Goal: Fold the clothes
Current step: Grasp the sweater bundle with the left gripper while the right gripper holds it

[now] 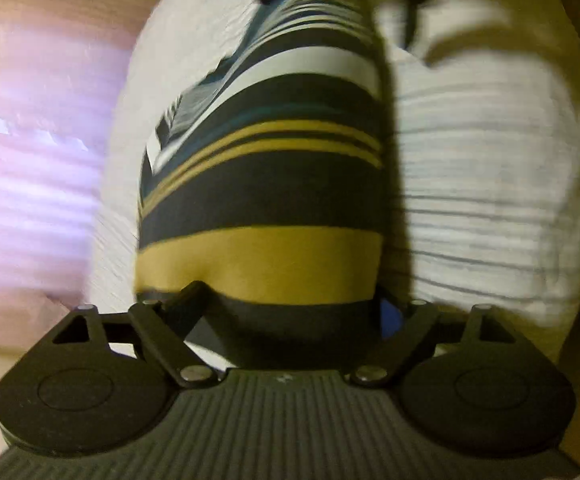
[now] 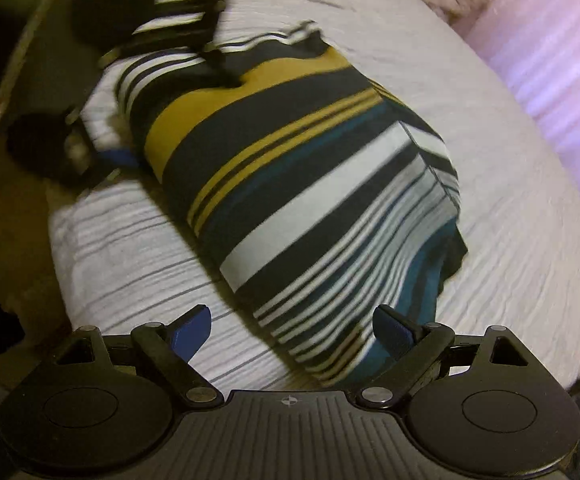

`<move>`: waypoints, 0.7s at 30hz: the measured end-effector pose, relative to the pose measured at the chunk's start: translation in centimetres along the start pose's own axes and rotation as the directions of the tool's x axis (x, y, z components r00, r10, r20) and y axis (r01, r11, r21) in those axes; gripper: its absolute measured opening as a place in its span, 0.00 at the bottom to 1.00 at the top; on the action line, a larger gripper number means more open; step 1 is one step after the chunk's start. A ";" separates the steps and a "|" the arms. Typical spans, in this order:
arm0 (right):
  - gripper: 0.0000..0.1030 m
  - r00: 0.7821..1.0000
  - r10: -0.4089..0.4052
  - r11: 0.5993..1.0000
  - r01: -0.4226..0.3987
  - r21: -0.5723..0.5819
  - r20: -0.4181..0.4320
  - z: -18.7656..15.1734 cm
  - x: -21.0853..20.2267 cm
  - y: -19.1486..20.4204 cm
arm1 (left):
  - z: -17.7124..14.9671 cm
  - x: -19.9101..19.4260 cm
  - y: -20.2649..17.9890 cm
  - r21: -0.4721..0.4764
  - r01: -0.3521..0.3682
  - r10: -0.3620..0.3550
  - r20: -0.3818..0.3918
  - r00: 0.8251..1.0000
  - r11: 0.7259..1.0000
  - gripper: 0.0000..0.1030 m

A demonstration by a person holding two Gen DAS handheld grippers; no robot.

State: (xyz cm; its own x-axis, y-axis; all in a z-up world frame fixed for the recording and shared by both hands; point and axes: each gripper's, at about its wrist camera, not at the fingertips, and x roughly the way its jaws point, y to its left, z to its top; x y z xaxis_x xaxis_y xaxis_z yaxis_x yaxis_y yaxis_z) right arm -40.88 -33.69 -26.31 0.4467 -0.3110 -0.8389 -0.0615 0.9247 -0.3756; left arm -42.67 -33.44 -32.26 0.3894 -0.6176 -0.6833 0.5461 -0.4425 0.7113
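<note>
A garment [image 1: 261, 184] striped in black, mustard, teal and white lies folded into a long narrow band on the white bed [image 1: 490, 200]. In the left wrist view my left gripper [image 1: 290, 308] stands open, its fingers straddling the garment's near mustard end. In the right wrist view the garment [image 2: 298, 168] runs diagonally across the bed [image 2: 490, 160]. My right gripper [image 2: 294, 332] is open too, with the thin-striped end lying between its blue pads [image 2: 193, 328]. The left gripper [image 2: 89, 88] shows at the far end, spread wide around the cloth. Both views are motion-blurred.
A pink ribbed surface [image 1: 29, 160] borders the bed on one side, seen also as the pink surface [image 2: 562, 60] at the right. The bed's edge drops to a tan floor [image 2: 9, 220] on the left of the right wrist view. White bedding surrounds the garment.
</note>
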 end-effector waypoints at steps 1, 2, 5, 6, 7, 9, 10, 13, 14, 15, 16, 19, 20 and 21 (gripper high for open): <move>0.88 1.000 -0.014 0.999 0.015 -0.052 0.015 0.0 0.3 0.5 | 0.0 0.0 1.1 -0.034 0.036 -0.036 0.000 0.999 0.999 0.77; 0.88 0.999 -0.027 0.994 0.030 -0.103 0.031 0.0 0.6 1.0 | -0.1 -0.1 2.0 -0.067 0.075 -0.075 0.005 0.997 0.995 0.72; 0.88 0.991 -0.105 0.951 0.124 -0.282 0.081 -0.2 1.7 3.0 | -0.5 -0.2 4.4 -0.137 0.148 -0.146 0.021 0.989 0.980 0.69; 0.88 0.986 -0.132 0.932 0.158 -0.325 0.099 -0.2 2.2 3.5 | -0.6 -0.3 5.0 -0.151 0.165 -0.162 0.028 0.986 0.975 0.69; 0.88 0.982 -0.152 0.917 0.183 -0.355 0.113 -0.2 2.8 3.8 | -0.7 -0.4 5.4 -0.156 0.174 -0.171 0.035 0.985 0.972 0.69; 0.88 0.975 -0.177 0.913 0.213 -0.347 0.132 0.1 3.4 3.6 | -0.8 -0.7 5.6 -0.151 0.178 -0.174 0.043 0.984 0.972 0.69; 0.87 0.972 -0.188 0.916 0.225 -0.332 0.140 0.3 3.7 3.3 | -0.8 -0.8 5.5 -0.145 0.176 -0.171 0.044 0.984 0.974 0.69; 0.55 0.979 -0.161 0.944 0.190 -0.269 0.127 1.4 3.8 2.0 | -0.3 -1.4 4.8 -0.136 0.138 -0.135 0.034 0.990 0.981 0.72; 0.46 0.983 -0.145 0.955 0.170 -0.242 0.117 1.8 3.4 1.5 | -0.1 -1.8 4.5 -0.130 0.121 -0.118 0.031 0.993 0.984 0.73; 0.43 0.985 -0.134 0.963 0.156 -0.218 0.111 2.2 3.0 1.0 | 0.2 -2.2 4.1 -0.112 0.095 -0.092 0.032 0.995 0.989 0.76; 0.40 0.986 -0.130 0.968 0.149 -0.200 0.108 2.5 2.4 0.6 | 0.6 -2.5 3.6 -0.082 0.062 -0.059 0.036 0.998 0.995 0.79; 0.38 0.987 -0.124 0.981 0.138 -0.138 0.104 3.8 0.4 -0.8 | 1.5 -2.6 2.2 0.031 -0.055 0.054 0.029 0.998 0.998 0.82; 0.38 0.987 -0.124 0.984 0.136 -0.118 0.103 4.3 -0.3 -1.4 | 1.7 -2.3 2.0 0.054 -0.084 0.083 0.018 0.996 0.995 0.82; 0.38 0.987 -0.124 0.986 0.135 -0.102 0.104 4.7 -0.9 -1.8 | 1.7 -2.0 2.0 0.066 -0.107 0.107 0.005 0.994 0.992 0.82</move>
State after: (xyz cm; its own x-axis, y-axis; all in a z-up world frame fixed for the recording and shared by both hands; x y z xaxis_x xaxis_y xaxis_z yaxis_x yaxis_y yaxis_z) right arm -36.99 -34.00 -23.02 0.5413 -0.3988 -0.7403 -0.0915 0.8473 -0.5232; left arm -43.62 -34.24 -29.21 0.4421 -0.6648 -0.6022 0.4513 -0.4153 0.7898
